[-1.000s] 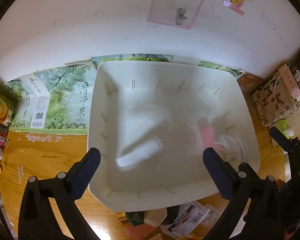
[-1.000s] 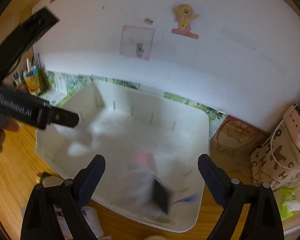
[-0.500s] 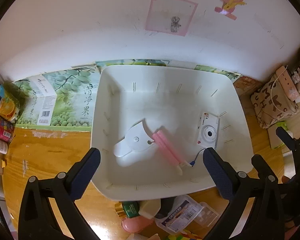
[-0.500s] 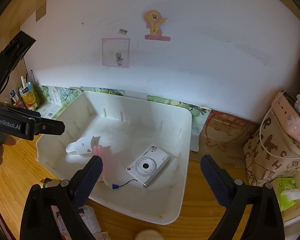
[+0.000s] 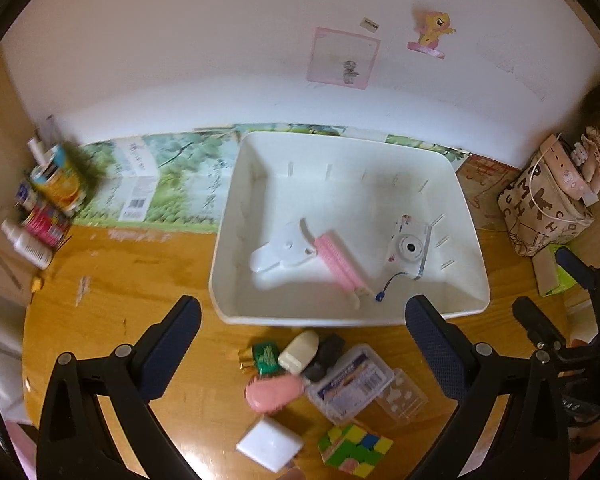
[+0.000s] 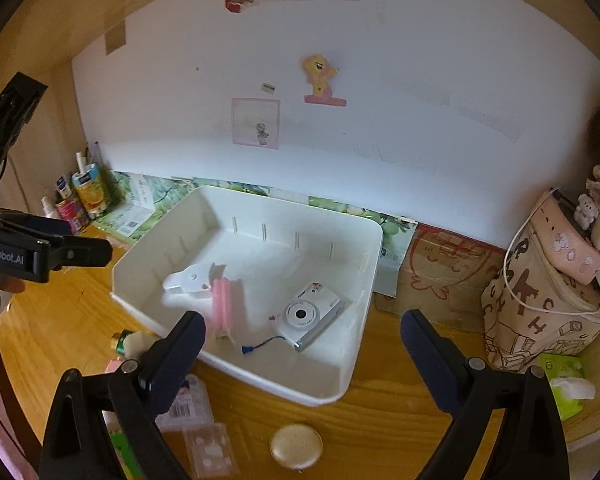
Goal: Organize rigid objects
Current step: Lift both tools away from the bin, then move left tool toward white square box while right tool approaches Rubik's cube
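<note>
On the wooden table, pushed up near the white wall, sits a white bin holding three things: a white toy camera toward its right side with a thin cord ending in a blue tip trailing off it, a pink brush lying slantwise in the middle, and a white flat plastic piece touching the brush's far end. From the right wrist view the bin shows the same camera face up and the brush, which is blurred there.

Just in front of the bin, a loose cluster lies on the table: a green battery-like item, a cream-coloured oval piece, a pink oval object, a clear plastic case with a printed label, a white block and a colourful puzzle cube. A round gold lid rests apart, near the bin's front corner.

Both tools hang above the table, holding nothing. The left gripper has its fingers spread wide over the cluster, and the right gripper is likewise spread wide, framing the bin's front edge. Drink cartons and small bottles stand at the far left, and a patterned bag at the right
</note>
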{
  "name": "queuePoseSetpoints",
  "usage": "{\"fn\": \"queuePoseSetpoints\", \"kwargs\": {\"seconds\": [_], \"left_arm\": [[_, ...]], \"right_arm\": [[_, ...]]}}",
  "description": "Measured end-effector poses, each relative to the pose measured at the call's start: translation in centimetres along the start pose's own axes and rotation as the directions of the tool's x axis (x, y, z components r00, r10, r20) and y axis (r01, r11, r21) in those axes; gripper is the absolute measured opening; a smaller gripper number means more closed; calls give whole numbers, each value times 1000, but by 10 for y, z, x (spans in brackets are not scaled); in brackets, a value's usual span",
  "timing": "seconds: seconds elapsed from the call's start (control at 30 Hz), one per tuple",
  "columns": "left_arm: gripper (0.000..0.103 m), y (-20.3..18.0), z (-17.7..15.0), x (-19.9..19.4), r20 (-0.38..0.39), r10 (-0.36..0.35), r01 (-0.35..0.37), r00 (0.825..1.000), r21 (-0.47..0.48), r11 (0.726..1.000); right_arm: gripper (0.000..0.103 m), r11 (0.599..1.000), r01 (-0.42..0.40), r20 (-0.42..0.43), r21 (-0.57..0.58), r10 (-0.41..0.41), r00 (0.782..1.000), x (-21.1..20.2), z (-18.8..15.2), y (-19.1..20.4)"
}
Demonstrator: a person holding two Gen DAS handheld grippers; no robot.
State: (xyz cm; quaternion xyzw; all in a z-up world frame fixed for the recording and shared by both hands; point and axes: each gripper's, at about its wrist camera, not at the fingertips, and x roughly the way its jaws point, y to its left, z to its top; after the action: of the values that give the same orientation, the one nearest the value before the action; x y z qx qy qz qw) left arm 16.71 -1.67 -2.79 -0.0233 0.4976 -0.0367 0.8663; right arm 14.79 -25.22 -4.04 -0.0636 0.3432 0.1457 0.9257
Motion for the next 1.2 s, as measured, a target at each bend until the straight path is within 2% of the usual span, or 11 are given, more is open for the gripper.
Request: {"fn": "queuePoseSetpoints", "kwargs": {"seconds": [0.13,0.27,0.43,0.67,0.9,1.2], "left_arm": [[102,5,-22,-16,17,24,-23,1000,-55,998],[102,12,-48,-29,19,47,-45,999,-105,993],[102,19,-78,-36,-16,85,-87,996,-165,983],[102,34,-115,-41,-56,134,-144,989,-242,960],[102,49,-129,-44,-75,210,-222,975,-248,943],[102,70,-146,-24,-168,207,-239,964,-200,950]], "right_arm": [[99,999,-32,1,-9,32,999,-12,-8,-3],[99,995,-93,1,38,93,996,-22,-16,-9],[99,979,-175,-26,99,179,984,-23,-26,-15],[99,966,-224,-97,127,237,967,-18,-44,-12],[99,929,-268,-196,254,321,927,-8,-57,-8],[99,910,-221,-293,351,331,897,4,-67,11]]}}
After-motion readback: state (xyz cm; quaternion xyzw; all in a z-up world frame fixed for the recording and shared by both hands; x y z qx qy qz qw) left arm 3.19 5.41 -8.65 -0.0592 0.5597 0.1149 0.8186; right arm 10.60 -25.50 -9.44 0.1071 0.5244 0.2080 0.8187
